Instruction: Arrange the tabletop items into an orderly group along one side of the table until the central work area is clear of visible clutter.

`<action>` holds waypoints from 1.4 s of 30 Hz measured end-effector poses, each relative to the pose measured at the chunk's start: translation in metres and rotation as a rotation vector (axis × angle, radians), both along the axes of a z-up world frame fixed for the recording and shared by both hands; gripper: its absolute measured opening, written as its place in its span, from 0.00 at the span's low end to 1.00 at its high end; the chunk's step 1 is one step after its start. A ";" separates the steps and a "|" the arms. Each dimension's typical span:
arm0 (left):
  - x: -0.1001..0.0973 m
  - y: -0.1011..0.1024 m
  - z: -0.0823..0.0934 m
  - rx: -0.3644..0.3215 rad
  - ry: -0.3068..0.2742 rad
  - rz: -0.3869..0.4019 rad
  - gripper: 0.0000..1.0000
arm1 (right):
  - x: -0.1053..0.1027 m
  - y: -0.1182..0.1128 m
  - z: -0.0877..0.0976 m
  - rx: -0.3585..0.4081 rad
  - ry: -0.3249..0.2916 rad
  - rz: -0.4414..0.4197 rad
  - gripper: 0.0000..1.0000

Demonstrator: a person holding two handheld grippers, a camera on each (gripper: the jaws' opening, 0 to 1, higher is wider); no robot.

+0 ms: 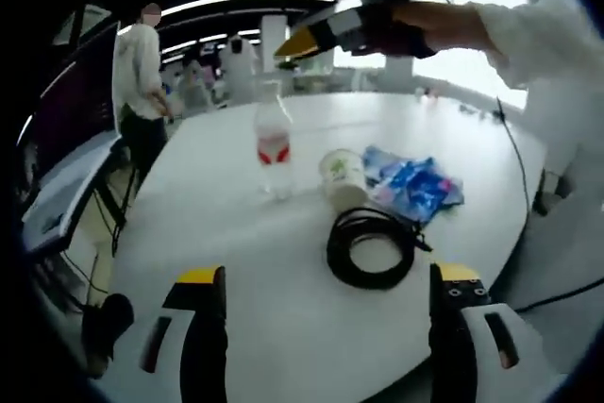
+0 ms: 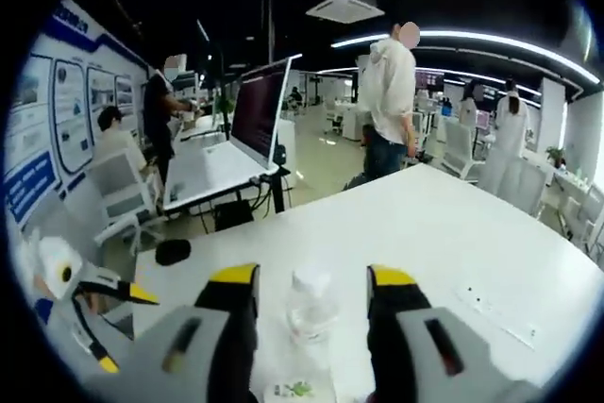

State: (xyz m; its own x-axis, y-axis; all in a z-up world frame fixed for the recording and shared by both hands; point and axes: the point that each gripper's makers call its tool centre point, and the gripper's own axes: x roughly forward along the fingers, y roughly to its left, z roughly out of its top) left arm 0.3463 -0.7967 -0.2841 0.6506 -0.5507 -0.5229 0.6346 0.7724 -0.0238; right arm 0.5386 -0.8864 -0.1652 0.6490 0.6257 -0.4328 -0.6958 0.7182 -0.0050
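We held the left gripper [image 1: 326,301] low over the white table [image 1: 226,195], its jaws wide apart and gripping nothing. Ahead of it lay a coiled black cable [image 1: 371,247], and beyond that a paper cup [image 1: 343,176] beside a blue packet [image 1: 412,184], with a clear water bottle [image 1: 274,143] standing to their left. Our right gripper [image 2: 311,318] hung above the bottle's cap [image 2: 311,282], jaws open on either side, not touching it.
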 end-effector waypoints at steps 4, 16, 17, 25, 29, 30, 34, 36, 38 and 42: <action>0.005 0.006 -0.001 -0.008 0.003 0.025 0.84 | 0.004 0.006 -0.007 -0.018 0.005 0.023 0.42; 0.007 0.008 -0.009 0.013 0.021 0.031 0.83 | 0.017 0.020 -0.030 -0.095 0.014 0.079 0.34; 0.007 0.007 -0.009 0.012 0.022 0.029 0.83 | 0.017 0.021 -0.032 -0.097 0.019 0.088 0.33; 0.007 0.007 -0.011 0.012 0.025 0.030 0.83 | 0.019 0.018 -0.036 -0.091 0.029 0.116 0.19; 0.008 0.006 -0.011 0.009 0.026 0.032 0.83 | 0.016 0.019 -0.036 -0.085 0.027 0.156 0.19; 0.008 0.006 -0.011 0.008 0.025 0.032 0.83 | 0.015 0.019 -0.036 -0.085 0.026 0.170 0.19; 0.008 0.006 -0.012 0.013 0.026 0.032 0.83 | 0.013 0.020 -0.037 -0.112 0.009 0.238 0.19; 0.007 0.006 -0.012 0.016 0.028 0.030 0.83 | 0.014 0.020 -0.038 -0.109 0.014 0.258 0.19; 0.008 0.006 -0.011 0.014 0.027 0.030 0.83 | 0.013 0.021 -0.038 -0.116 0.008 0.272 0.19; 0.009 0.007 -0.012 0.011 0.026 0.034 0.83 | 0.011 0.022 -0.038 -0.107 0.012 0.286 0.19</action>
